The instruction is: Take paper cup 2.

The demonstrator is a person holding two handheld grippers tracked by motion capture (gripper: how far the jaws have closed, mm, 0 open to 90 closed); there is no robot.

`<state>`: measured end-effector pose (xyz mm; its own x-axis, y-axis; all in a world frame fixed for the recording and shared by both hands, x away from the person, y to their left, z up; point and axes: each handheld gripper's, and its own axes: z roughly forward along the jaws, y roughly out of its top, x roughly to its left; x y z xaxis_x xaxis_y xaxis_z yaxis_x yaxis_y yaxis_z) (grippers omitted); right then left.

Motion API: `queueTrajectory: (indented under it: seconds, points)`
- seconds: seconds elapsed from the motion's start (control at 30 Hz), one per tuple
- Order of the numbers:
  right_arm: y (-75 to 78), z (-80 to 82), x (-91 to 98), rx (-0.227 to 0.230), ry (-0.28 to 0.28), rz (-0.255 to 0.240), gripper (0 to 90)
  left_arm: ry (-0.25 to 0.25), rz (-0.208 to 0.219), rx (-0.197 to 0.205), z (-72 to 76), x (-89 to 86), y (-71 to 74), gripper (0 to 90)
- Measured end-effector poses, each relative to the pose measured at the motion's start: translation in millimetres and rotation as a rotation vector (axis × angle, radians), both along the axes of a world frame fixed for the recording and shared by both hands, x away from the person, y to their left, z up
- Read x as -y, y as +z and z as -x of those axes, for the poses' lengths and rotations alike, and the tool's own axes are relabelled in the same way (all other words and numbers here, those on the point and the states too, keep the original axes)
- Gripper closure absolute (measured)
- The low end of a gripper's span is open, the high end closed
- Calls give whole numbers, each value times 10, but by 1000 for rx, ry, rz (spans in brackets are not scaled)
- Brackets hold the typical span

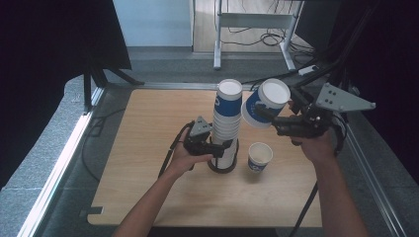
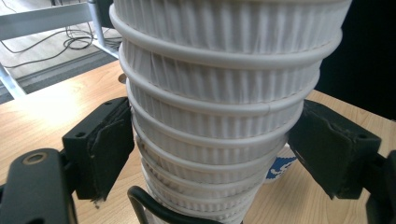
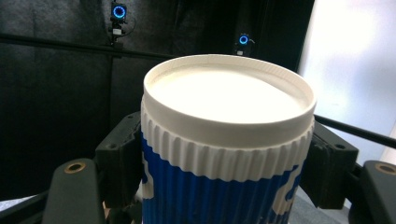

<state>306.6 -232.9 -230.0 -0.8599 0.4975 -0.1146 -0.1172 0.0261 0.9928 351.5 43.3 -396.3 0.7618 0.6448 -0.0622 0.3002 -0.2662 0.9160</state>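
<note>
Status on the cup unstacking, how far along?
Done: one cup stands upright alone on the table, right of the stack. In hand: the right gripper holds a second cup, tilted in the air beside the stack top, while the left gripper clamps the low part of the stack. Left: set this cup down, then separate the many cups remaining in the stack.

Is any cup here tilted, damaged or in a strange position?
Nothing looks damaged. The cup in the right gripper is tilted, off the table. The stack of cups and the single cup stand upright.
</note>
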Motion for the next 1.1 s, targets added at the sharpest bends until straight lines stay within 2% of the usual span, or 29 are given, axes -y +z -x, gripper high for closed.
queueTrajectory:
  seconds: [0.17, 0.37, 0.47, 0.53, 0.7, 0.8, 0.9, 0.97, 1.1]
  points:
    - [-187, 56, 32, -16, 11, 4, 264, -19, 22, -8, 13, -10, 10, 105]
    - [-438, 90, 45, -31, 17, -5, 264, -14, 9, -11, 59, -50, 6, 65]
    - [-550, 114, 57, -42, 21, -12, 264, -16, 1, 5, 108, -92, 4, 64]
    - [-627, 132, 59, -49, 24, -10, 264, -18, 0, 1, 140, -123, -4, 65]
    - [-834, 156, 48, -74, 28, -7, 263, -33, 15, 5, 240, -195, -41, 67]
    - [-942, 160, 39, -90, 31, -9, 263, -24, 19, 13, 307, -236, -73, 75]
    - [-1035, 175, 18, -98, 27, 2, 262, -21, 40, 13, 383, -287, -116, 76]
    - [-1090, 193, 4, -99, 25, 15, 262, -22, 38, 16, 440, -316, -147, 77]
    - [-1193, 221, -14, -111, 22, 26, 262, -18, 80, 1, 535, -381, -203, 80]
